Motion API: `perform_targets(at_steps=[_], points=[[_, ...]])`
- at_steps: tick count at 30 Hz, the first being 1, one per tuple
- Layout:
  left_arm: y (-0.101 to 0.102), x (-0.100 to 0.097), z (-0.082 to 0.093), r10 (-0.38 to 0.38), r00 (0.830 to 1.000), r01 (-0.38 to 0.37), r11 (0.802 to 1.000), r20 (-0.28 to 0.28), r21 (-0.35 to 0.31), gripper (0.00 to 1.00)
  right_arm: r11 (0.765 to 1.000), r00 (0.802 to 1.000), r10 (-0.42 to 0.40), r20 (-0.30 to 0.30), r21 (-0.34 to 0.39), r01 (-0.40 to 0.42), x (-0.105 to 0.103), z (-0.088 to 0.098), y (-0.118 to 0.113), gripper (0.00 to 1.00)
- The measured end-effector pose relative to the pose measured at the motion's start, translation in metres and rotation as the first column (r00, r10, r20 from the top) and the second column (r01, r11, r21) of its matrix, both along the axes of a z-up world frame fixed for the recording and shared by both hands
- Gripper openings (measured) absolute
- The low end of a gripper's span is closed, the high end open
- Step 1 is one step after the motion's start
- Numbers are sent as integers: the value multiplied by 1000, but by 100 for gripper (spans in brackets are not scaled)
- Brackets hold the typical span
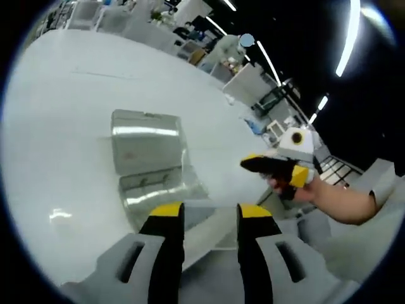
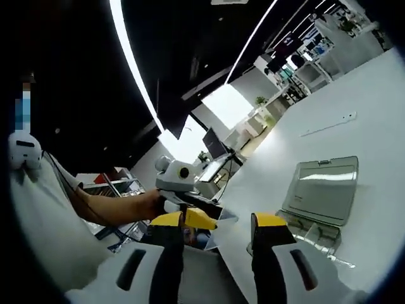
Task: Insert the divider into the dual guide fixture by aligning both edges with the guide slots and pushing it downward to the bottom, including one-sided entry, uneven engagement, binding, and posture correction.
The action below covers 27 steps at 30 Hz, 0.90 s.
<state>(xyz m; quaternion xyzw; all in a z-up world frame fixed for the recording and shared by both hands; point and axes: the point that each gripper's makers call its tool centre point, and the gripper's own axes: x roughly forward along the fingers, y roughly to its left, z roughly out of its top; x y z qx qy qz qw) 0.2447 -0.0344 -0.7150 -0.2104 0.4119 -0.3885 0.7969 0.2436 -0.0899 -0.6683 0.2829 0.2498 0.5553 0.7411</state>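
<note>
In the left gripper view, the left gripper (image 1: 210,215) rises from the bottom edge with its two black, yellow-tipped jaws spread apart and nothing between them. Just beyond the tips, on the white tabletop (image 1: 57,120), lies the clear plastic case with a hinged lid (image 1: 152,164), its lid tilted back and its lower tray facing the camera; whether a divider sits in it cannot be told. To the right, the right gripper (image 1: 278,170) enters, held in a person's hand (image 1: 304,190), its black and yellow jaws pointing left; it hangs near the case but apart from it. Whether those jaws are apart or together cannot be told here. In the right gripper view, the right gripper (image 2: 218,220) rises from the bottom with its jaws spread and empty. The clear plastic case with a hinged lid (image 2: 323,190) lies to the right on the white tabletop (image 2: 373,95), lid raised, just beside the right-hand jaw tip. At left, the left gripper (image 2: 196,215) is held in a person's hand (image 2: 149,206), close beside the near jaw.
</note>
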Motion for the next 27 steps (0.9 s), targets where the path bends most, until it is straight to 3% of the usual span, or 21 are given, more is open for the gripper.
perform_targets(at_steps=[10,18,27], points=[[-20,-9,14,-58,998,57,994,-5,-93,30,998,999,26,-33,61,-24,-2,10,4,43],[-37,-19,29,-109,994,102,975,-28,-196,30,992,996,61,-68,114,-53,-10,14,4,49],[-51,-25,40,-148,989,136,957,-25,-258,30,980,992,66,-107,194,-44,-9,24,0,53]])
